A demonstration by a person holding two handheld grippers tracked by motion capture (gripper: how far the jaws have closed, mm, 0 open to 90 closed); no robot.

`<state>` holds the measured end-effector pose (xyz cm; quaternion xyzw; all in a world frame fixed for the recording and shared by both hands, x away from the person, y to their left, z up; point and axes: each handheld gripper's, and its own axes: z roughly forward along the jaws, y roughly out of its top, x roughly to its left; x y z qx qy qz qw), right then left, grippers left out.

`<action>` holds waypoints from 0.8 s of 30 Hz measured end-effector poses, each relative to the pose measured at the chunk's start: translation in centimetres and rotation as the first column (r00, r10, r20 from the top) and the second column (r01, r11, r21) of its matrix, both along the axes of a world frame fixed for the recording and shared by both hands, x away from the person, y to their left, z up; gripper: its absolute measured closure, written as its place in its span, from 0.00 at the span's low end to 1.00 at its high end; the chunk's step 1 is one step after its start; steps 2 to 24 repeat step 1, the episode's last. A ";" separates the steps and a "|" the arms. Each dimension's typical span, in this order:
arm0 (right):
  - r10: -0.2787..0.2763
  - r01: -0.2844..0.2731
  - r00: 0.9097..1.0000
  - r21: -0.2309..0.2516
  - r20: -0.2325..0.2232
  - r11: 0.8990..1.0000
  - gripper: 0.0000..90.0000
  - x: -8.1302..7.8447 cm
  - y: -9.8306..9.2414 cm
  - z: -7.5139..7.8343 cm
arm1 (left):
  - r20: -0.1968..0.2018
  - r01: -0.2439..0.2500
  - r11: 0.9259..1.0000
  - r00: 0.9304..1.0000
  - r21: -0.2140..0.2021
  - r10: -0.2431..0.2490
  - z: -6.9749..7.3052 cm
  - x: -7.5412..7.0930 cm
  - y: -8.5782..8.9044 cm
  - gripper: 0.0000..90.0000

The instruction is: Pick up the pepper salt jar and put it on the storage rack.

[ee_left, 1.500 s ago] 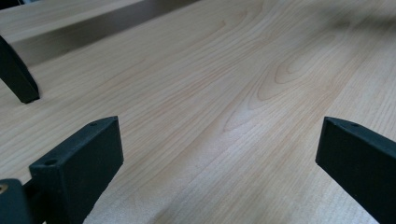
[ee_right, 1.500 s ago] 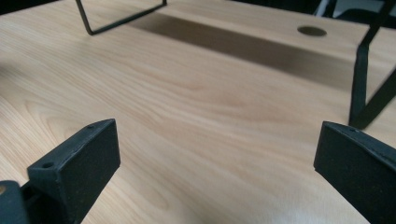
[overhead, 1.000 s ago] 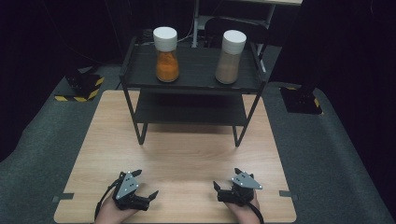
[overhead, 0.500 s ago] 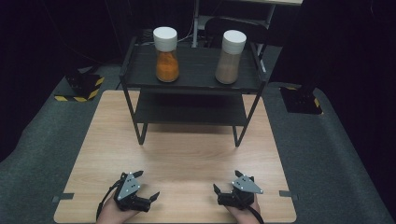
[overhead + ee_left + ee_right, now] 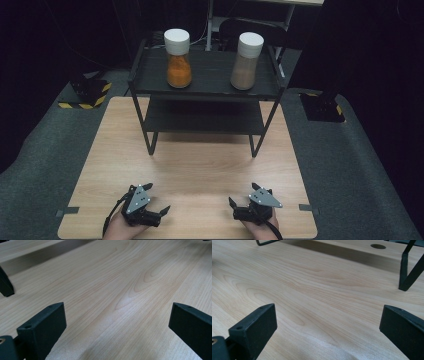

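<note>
On the rack's (image 5: 272, 92) top shelf: two white-capped jars.
One orange jar (image 5: 178, 59), one brown jar (image 5: 246, 62); left gripper (image 5: 159, 201) and right gripper (image 5: 239, 202) both gape, empty.

Two clear jars with white lids stand upright, well apart, on the top tier of the black shelf rack (image 5: 205, 89): the orange-powder jar (image 5: 178, 58) toward its left end, the brown-powder jar (image 5: 247, 61) toward its right

left gripper (image 5: 156, 198) held low in the left hand (image 5: 120, 229), jaws spread wide, nothing between them | right gripper (image 5: 245, 196) held low in the right hand (image 5: 260, 227), jaws spread wide, empty | the two grippers well apart, side by side
</note>
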<state>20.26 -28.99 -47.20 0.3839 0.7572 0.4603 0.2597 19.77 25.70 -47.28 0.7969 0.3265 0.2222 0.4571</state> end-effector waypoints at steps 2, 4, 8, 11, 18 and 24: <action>0.002 -0.002 1.000 0.001 0.001 1.000 0.01 0.0 -0.1 0.0 | 0.000 0.000 1.000 1.000 0.000 0.000 0.0 0.0 0.0 0.02; 0.002 -0.002 1.000 0.001 0.001 1.000 0.01 0.0 -0.1 0.0 | 0.000 0.000 1.000 1.000 0.000 0.000 0.0 0.0 0.0 0.02; 0.002 -0.002 1.000 0.001 0.001 1.000 0.01 0.0 -0.1 0.0 | 0.000 0.000 1.000 1.000 0.000 0.000 0.0 0.0 0.0 0.02; 0.002 -0.002 1.000 0.001 0.001 1.000 0.01 0.0 -0.1 0.0 | 0.000 0.000 1.000 1.000 0.000 0.000 0.0 0.0 0.0 0.02; 0.002 -0.002 1.000 0.001 0.001 1.000 0.01 0.0 -0.1 0.0 | 0.000 0.000 1.000 1.000 0.000 0.000 0.0 0.0 0.0 0.02; 0.002 -0.002 1.000 0.001 0.001 1.000 0.01 0.0 -0.1 0.0 | 0.000 0.000 1.000 1.000 0.000 0.000 0.0 0.0 0.0 0.02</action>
